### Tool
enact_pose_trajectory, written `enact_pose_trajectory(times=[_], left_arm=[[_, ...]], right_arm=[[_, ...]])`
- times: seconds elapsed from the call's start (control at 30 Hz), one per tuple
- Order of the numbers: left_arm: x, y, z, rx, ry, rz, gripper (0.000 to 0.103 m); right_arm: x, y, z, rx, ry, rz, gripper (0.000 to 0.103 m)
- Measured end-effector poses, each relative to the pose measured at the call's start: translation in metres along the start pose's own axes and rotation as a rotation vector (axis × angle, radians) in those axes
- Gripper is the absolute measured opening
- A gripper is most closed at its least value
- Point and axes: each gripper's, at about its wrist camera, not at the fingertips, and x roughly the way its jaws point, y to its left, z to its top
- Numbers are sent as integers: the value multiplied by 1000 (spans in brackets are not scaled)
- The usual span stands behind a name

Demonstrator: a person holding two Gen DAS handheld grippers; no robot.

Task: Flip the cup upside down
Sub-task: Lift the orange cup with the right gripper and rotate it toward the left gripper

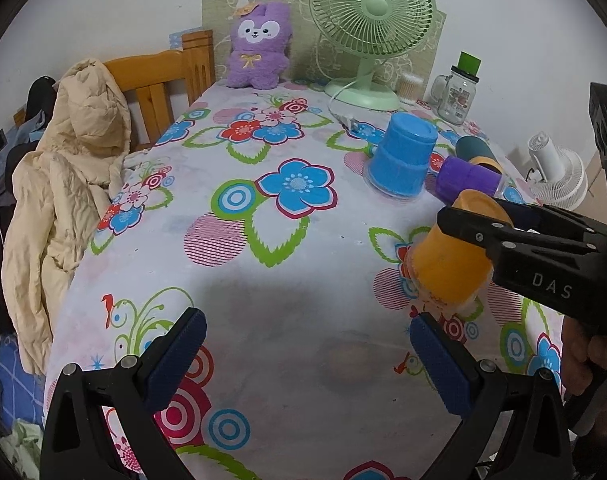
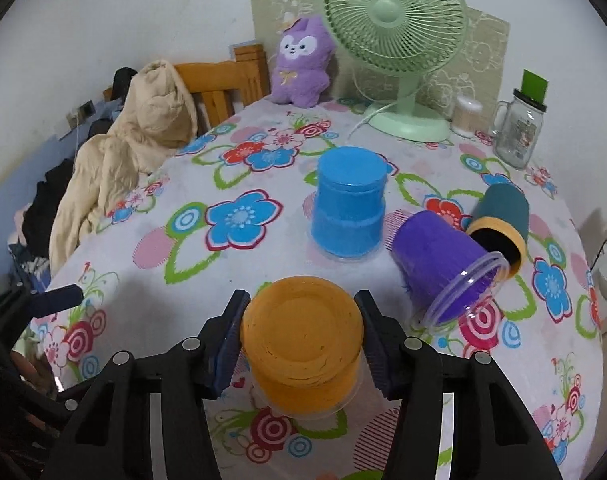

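My right gripper point(image 2: 301, 340) is shut on an orange cup point(image 2: 303, 344), held upside down with its base up, its rim just above or on the floral tablecloth point(image 2: 151, 280). In the left wrist view the same orange cup point(image 1: 451, 260) sits tilted in the right gripper point(image 1: 469, 232) at the right. A blue cup point(image 2: 349, 204) stands upside down behind it. A purple cup point(image 2: 443, 264) and a dark teal cup point(image 2: 501, 220) lie on their sides to the right. My left gripper point(image 1: 307, 340) is open and empty above the table's near part.
A green desk fan point(image 2: 399, 40), a purple plush toy point(image 2: 301, 64), a glass jar with a green lid point(image 2: 519, 128) and a cotton-swab tub point(image 2: 467, 116) stand at the back. A wooden chair with a beige coat point(image 2: 123, 152) is at the left.
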Motion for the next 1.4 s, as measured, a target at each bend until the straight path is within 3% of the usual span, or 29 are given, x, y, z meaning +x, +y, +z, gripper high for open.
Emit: enact_pose_trajectory(times=[0.23,0.33,0.47,0.73,0.97,1.17,1.23,1.27,1.3,1.4], left_arm=[[-1,2,1,-5,-2,-3,103],[-3,1,1,3,-10,-3,103],[1,2,1,-3,0,0,103],[6,-6,4,4,3,-10,103],[-3,-24,5,44,-19,-24,103],[-12,-17,4,23,-38,-2,103],[-13,-13,4,9,-40,6,103],[-14,-11,4,3,-41,11,103],[-14,-9,4,-1,-41,14,103],[-14,-9,4,-6,-41,17,103]], right_arm=[[9,-3,11,63,-134,72,56],[8,-7,-1,85,-216,128,56],[-5,-8,-20,78,-277,127,56],[-26,-24,-55,101,-234,100,56],[-25,-23,-37,106,-228,5,57],[-20,-21,-24,131,-213,-30,59],[-14,-17,-25,122,-171,-32,69],[-12,-15,-26,118,-155,-35,82],[-12,-12,-28,114,-151,-41,86],[-17,-8,-31,102,-167,-49,86]])
